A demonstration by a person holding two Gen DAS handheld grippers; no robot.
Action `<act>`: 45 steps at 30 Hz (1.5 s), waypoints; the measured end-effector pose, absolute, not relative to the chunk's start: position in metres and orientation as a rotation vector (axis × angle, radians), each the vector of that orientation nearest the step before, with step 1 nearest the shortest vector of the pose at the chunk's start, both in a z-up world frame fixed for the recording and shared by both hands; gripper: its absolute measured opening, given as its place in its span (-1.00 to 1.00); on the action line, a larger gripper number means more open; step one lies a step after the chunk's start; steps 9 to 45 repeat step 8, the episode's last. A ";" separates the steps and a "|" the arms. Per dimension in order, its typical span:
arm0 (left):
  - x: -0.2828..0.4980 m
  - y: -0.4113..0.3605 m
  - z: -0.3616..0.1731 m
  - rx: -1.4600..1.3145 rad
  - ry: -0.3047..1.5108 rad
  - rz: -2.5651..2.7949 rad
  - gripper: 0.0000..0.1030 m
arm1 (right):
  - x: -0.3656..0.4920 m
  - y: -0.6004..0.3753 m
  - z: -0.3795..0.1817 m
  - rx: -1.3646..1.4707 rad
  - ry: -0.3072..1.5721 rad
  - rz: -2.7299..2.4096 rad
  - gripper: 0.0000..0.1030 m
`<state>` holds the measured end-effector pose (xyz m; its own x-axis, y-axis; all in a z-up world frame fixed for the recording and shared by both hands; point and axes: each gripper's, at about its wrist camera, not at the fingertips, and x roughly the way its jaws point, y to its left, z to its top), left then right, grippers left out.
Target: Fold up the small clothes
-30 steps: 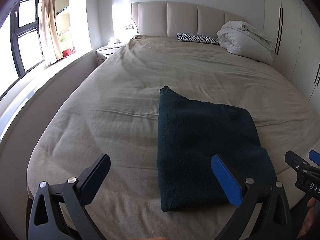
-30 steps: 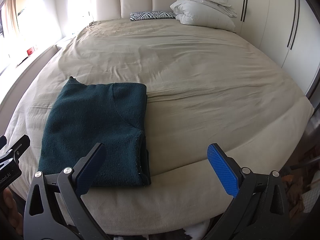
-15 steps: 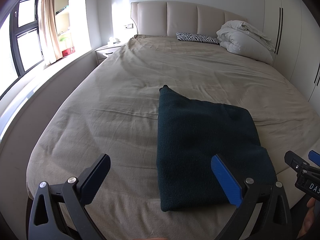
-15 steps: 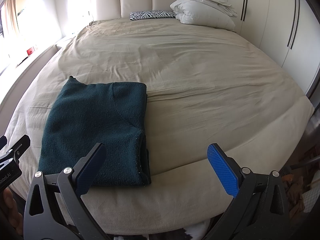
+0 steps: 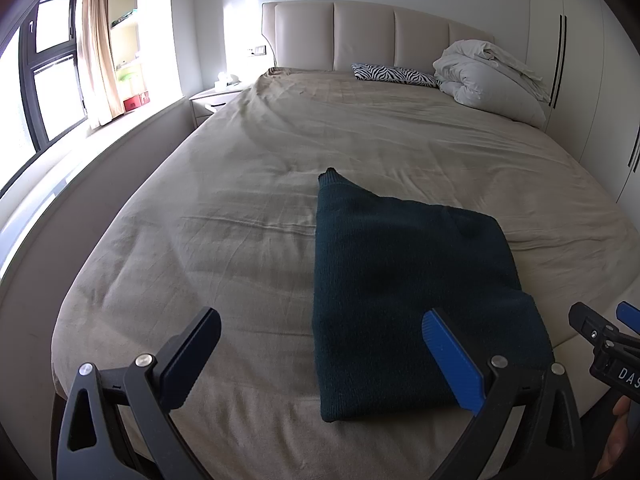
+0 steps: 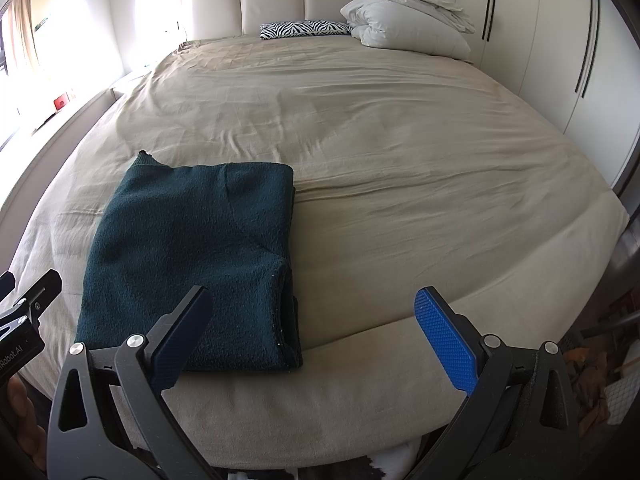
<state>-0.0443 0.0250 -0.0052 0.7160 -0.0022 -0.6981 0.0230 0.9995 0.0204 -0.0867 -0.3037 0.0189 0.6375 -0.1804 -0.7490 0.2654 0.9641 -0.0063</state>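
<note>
Nothing has moved in the last second; the fold looks finished.
The dark green sweater point(image 5: 408, 300) lies folded near the foot of the bed point(image 5: 248, 200); left tongs point(image 5: 320, 354) and right tongs point(image 6: 314, 332) hover wide open, empty.

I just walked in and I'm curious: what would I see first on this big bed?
First, the dark green folded sweater, lying flat near the foot of the beige bed. Far off by the headboard sit a zebra-striped pillow and a bundled white duvet. Up close, both grippers' jaws stand open, holding nothing.
</note>
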 end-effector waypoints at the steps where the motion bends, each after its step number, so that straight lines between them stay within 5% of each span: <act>1: -0.044 0.025 -0.005 0.028 0.773 -0.014 1.00 | -0.087 -0.304 0.019 0.108 0.842 -0.255 1.00; 45: -0.044 0.025 -0.005 0.027 0.773 -0.016 1.00 | -0.088 -0.303 0.017 0.109 0.844 -0.255 1.00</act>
